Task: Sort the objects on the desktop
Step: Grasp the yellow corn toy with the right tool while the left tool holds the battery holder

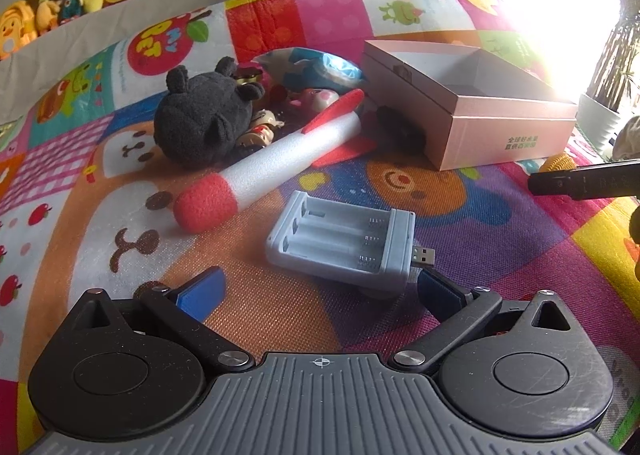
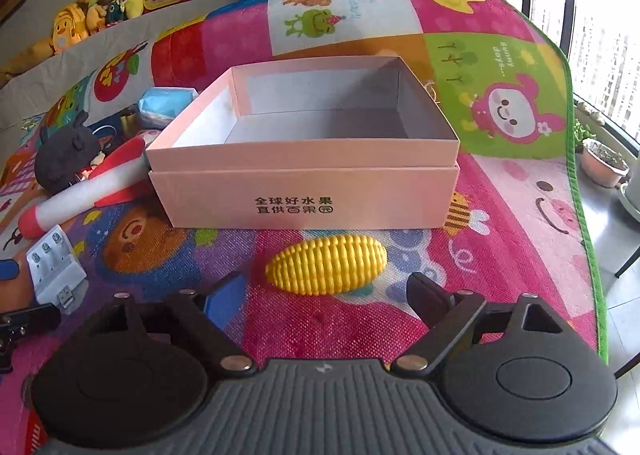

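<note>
Right wrist view: corn (image 2: 326,264), a yellow plastic cob, lies on its side on the mat (image 2: 500,255), just in front of the box (image 2: 304,191) and a bit ahead of the right gripper (image 2: 324,291). Its fingers stand spread w/ nothing clamped; blue pad (image 2: 224,303) sits left of the cob, dark pad (image 2: 428,295) right of it, neither touching. Cob is ahead of the tips, not yet between them.

Box is pink, lid off, looks empty inside, so sorting seems barely begun. Judging by the line-up, step in hand is the approach to the corn, pre-grasp.

Next move prob needs: push fwd and down till the cob sits between the pads, squeeze across its short axis near the middle, since it's ribbed, rounded and could roll or squirt out if caught near a tapered end. Then lift over the near box wall and drop inside.

Left wrist view: left gripper (image 1: 320,291) hangs w/ fingers apart, holding nothing, over a grey charger (image 1: 340,247) lying slots-up, USB plug sticking out right. Charger is near the tips, untouched as far as I can tell. Looks like the next candidate.

Further out: foam rocket (image 1: 272,159) lies diagonally beyond the charger, black plush (image 1: 200,115) behind it w/ small figures piled beside. All well left of the box, still to sort.
</note>
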`<state>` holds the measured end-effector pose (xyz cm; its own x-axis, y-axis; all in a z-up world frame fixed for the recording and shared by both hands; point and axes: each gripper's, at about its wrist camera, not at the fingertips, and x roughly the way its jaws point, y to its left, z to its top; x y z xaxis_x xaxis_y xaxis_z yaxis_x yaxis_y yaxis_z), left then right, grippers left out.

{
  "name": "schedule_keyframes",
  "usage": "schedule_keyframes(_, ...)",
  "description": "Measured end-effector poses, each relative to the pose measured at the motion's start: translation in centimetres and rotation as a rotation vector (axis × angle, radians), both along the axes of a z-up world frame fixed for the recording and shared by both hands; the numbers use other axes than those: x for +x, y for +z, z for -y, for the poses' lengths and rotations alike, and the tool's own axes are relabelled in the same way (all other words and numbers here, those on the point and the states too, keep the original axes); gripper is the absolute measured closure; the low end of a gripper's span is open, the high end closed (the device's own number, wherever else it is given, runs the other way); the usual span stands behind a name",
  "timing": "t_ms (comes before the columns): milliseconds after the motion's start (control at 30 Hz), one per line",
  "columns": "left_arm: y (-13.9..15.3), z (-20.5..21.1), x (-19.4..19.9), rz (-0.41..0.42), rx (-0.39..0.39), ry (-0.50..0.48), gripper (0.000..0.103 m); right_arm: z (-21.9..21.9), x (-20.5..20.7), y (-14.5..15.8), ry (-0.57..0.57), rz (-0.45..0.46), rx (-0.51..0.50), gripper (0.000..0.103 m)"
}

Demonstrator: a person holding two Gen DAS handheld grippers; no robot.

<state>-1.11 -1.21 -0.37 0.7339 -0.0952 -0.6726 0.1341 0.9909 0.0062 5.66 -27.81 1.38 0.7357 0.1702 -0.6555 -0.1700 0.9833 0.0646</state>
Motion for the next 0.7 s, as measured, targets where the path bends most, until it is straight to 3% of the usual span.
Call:
schedule_keyframes(267,0.1,0.3,0.0,0.003,0.012,-0.009,0.000,-0.5,0.6,-0.3,0.035,0.010,-0.004,0.018)
schedule_keyframes(400,0.2,0.5,0.6,0.003,-0.006,-0.124,0.000,-0.4,0.3,-0.2,0.058,0.025,-0.002,0.033)
schedule_keyframes(700,0.0,1.7,3.3,0.008,0.024,-0.232,0.000,-1.0,0.1,-0.4,0.065,0.043,-0.047,0.032)
